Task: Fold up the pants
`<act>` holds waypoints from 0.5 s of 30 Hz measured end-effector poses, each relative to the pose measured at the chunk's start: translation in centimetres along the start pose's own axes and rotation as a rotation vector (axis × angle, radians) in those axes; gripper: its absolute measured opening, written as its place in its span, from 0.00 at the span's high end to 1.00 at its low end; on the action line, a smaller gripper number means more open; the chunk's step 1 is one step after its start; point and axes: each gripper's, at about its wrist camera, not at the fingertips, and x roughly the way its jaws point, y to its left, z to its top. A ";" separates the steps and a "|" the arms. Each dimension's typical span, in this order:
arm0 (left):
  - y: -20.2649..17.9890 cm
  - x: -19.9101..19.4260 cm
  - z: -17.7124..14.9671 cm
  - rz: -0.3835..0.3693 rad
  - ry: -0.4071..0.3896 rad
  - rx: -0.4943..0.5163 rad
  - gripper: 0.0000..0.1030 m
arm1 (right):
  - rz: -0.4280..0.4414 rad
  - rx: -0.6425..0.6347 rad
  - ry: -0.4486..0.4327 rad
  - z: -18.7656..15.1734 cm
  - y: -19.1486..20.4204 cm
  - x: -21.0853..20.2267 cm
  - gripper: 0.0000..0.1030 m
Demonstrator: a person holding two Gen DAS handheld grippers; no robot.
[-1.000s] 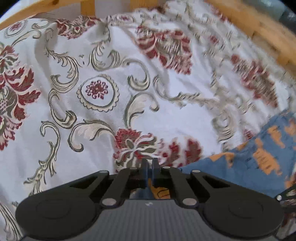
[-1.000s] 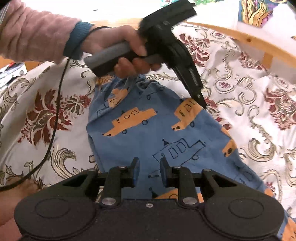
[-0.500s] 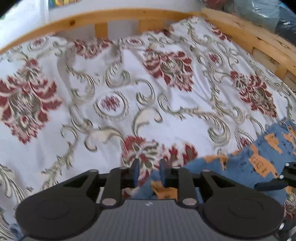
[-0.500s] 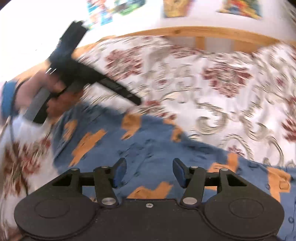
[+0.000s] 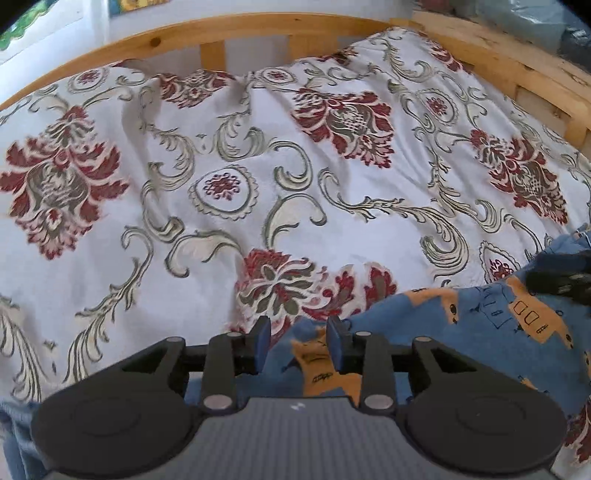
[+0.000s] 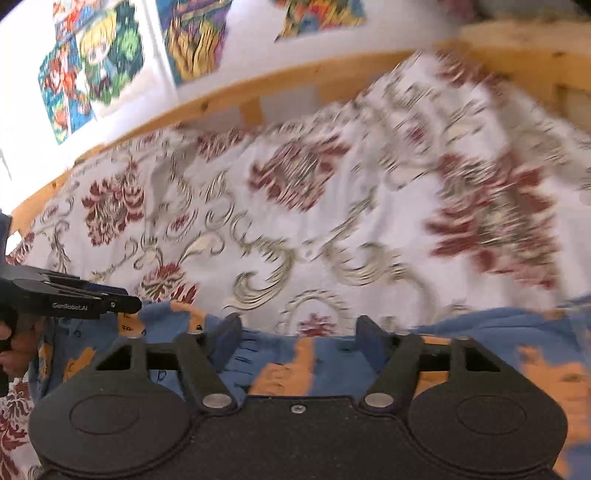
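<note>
Pants lie lengthwise across both views; left tool and right tool spreading, pinching nothing.

both views sit low and close over the bed, each peering past its own fingers toward the wooden rail across the top of frame. they share the patterned bedspread and blue pants (lower frame) — the right view is blurred.

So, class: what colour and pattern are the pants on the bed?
Blue pants printed with orange vehicles, clearest in the left wrist view.
</note>
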 end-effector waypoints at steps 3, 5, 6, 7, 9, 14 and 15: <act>-0.9 -1.0 0.4 -0.023 -0.029 0.009 0.54 | -0.091 0.003 -0.029 -1.2 -1.8 -4.1 0.21; -2.7 -1.6 1.2 -0.059 -0.060 0.050 0.41 | -0.160 0.038 -0.047 -2.3 -3.0 -6.9 0.20; -3.8 -1.9 1.6 -0.083 -0.076 0.077 0.34 | -0.193 0.067 -0.058 -2.9 -3.7 -8.3 0.19; -5.0 -2.0 2.0 -0.113 -0.089 0.106 0.32 | -0.223 0.099 -0.072 -3.5 -4.4 -9.6 0.17; -8.0 -2.2 3.3 -0.195 -0.092 0.175 0.27 | -0.255 0.166 -0.092 -4.7 -5.9 -11.4 0.15; -16.7 -0.2 7.5 -0.404 -0.002 0.304 0.18 | -0.238 0.312 -0.118 -6.6 -9.3 -12.7 0.13; -18.5 0.2 8.4 -0.434 0.010 0.334 0.15 | -0.231 0.333 -0.130 -6.8 -9.7 -12.8 0.12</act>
